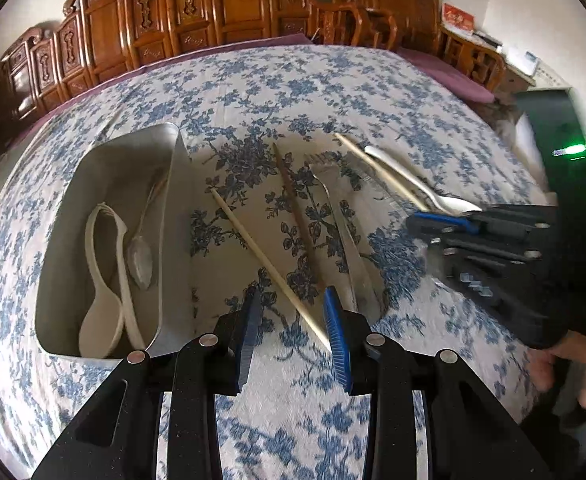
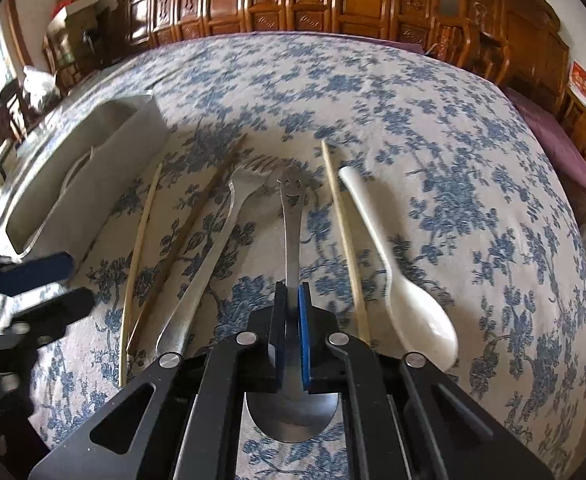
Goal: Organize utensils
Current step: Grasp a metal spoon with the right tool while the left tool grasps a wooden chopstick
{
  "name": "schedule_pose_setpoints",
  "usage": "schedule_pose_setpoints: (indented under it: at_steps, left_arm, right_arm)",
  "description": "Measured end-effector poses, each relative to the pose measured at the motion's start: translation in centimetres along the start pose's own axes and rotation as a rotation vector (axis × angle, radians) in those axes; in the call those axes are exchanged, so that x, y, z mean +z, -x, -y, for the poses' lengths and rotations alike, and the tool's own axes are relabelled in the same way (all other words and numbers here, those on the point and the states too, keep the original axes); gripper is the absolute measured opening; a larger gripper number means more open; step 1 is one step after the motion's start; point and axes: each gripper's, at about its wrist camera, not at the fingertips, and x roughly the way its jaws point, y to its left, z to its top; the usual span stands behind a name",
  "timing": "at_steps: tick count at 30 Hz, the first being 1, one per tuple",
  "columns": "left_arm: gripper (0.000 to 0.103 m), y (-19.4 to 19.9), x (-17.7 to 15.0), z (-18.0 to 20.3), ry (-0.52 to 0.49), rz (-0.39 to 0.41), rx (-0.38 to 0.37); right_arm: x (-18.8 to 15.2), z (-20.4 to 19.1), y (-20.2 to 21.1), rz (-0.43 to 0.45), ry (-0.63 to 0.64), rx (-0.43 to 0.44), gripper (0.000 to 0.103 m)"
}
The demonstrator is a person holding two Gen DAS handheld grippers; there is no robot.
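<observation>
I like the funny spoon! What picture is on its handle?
A smiley face, on the metal spoon handle; the right wrist view shows it best.

A bed [image 1: 313, 80] covered by a white sheet printed with blue flowers fills most of both views. Behind it runs a carved wooden headboard [image 1: 197, 4] of reddish-brown panels, set against a pale wall [image 1: 505, 4]. A purple underlayer [image 2: 553, 136] shows along the bed's far edge, just in front of the headboard. At the headboard's right end stands a carved wooden side table [image 1: 473, 56] with a red box [image 1: 457, 20] on top. Beyond the headboard's left end, cardboard boxes [image 2: 77, 4] are stacked, and daylight comes in beside them.
</observation>
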Motion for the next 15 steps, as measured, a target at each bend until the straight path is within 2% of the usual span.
schedule_pose_setpoints:
  at_steps: [4, 7, 15]
  left_arm:
    - [0.031, -1.5, 0.7, 0.3, 0.017, -0.02, 0.041]
    - [0.022, -2.1, 1.0, 0.2, 0.03, -0.022, 0.065]
    - [0.022, -3.9, 0.1, 0.3, 0.039, -0.074, 0.098]
  right_arm:
    - [-0.1, 1.2, 0.6, 0.024, -0.037, 0.005, 0.007]
    - [0.1, 1.4, 0.8, 0.034, -0.047, 0.021, 0.007]
    - [0.3, 0.8, 1.0, 0.048, -0.038, 0.046, 0.007]
